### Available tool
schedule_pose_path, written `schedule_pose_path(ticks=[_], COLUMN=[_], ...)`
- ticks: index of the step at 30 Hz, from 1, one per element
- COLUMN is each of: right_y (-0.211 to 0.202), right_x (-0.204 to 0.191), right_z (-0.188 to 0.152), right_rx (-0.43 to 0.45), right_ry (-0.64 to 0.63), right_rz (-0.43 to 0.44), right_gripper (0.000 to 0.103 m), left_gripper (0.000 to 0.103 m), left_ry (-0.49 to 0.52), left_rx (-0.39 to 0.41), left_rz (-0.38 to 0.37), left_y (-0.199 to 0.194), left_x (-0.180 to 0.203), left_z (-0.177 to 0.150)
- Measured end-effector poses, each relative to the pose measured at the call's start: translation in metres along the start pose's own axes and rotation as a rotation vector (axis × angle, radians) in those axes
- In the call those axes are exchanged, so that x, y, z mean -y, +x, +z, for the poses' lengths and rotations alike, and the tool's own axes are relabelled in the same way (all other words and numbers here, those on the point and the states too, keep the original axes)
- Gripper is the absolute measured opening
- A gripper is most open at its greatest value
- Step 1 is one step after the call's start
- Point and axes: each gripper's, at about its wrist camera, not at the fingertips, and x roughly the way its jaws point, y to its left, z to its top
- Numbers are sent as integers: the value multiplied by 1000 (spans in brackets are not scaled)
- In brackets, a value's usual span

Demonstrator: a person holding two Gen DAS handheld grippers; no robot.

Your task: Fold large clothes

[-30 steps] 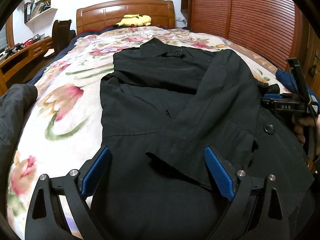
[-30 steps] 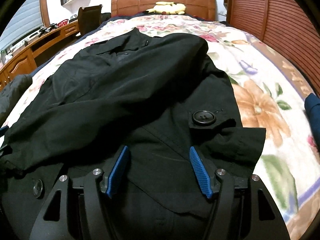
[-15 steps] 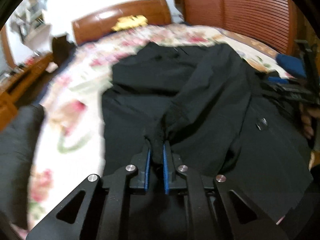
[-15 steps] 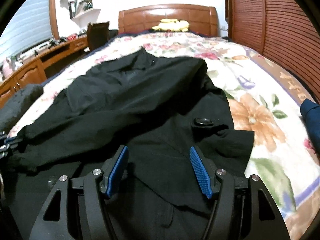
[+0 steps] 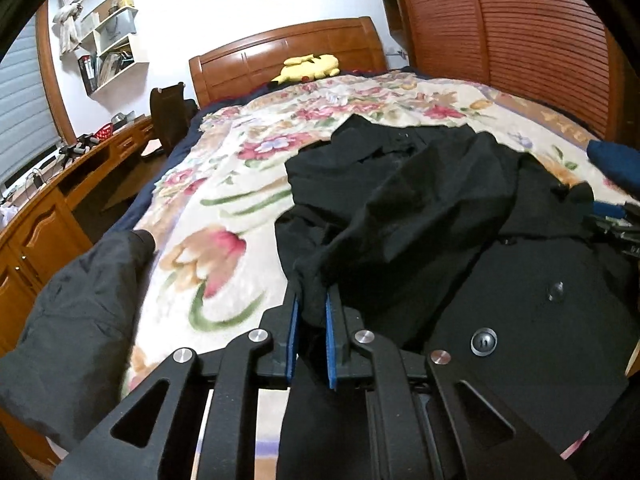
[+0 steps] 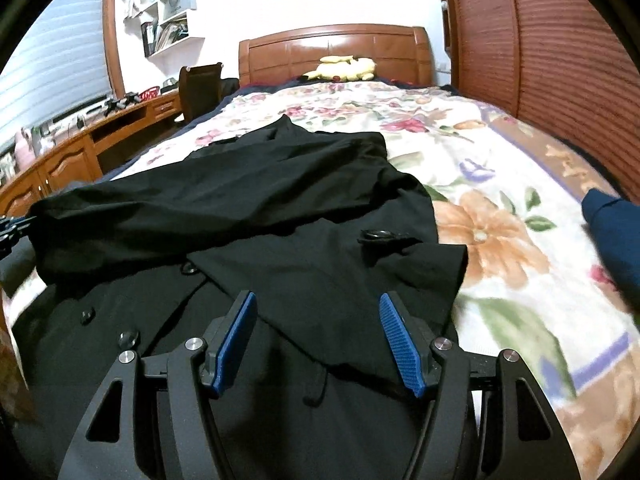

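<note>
Left tongs (image 5: 311, 320) clamped tight on the sleeve cuff (image 5: 310, 280) of the black coat (image 5: 520, 300); fabric bunched between the blue pads. Right tongs (image 6: 318, 340) wide open, nothing held, hovering over the coat's lower front.

Coat lies lengthwise on the bed (image 6: 500, 184), collar toward the headboard (image 5: 288, 48), hem at the foot edge nearest us. Other sleeve (image 6: 420, 264) looks folded across the front already.

Step, as I read it: fold the held sleeve over the body.
- Lift only enough to clear the buttons (image 5: 483, 342), carry across, lay flat.
- Keep the sleeve taut; slack near the shoulder will wrinkle.
- Right tongs could pin the body so it doesn't drag.
- Release only once the cuff is down.

Around:
- Grey jacket (image 5: 80, 312) at the bed's left edge, close to the left tongs; don't snag it.
- Blue garment (image 6: 612, 236) at the right edge, apart from the coat.
- Yellow plush (image 5: 308, 66) by the headboard, well clear.
</note>
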Motion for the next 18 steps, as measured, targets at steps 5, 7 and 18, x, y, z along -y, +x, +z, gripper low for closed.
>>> schedule_pose_path(ticks=[5,7,18], right_y=[-14,-19,-58], right_x=[-8,-9,-10], right_z=[-13,-21,-31], right_rx=[-10,-28,-30], right_ry=[-81,-120,-162], right_rz=[-21,-30,-83], right_gripper=[66,66,66], left_gripper=[11,11,84], left_ry=[13,17,-61], left_rx=[-2,5,59], left_rz=[-44,-56,-86], left_y=[0,-5,-53], left_x=[8,10,-12], left_z=[-17,-21,-51])
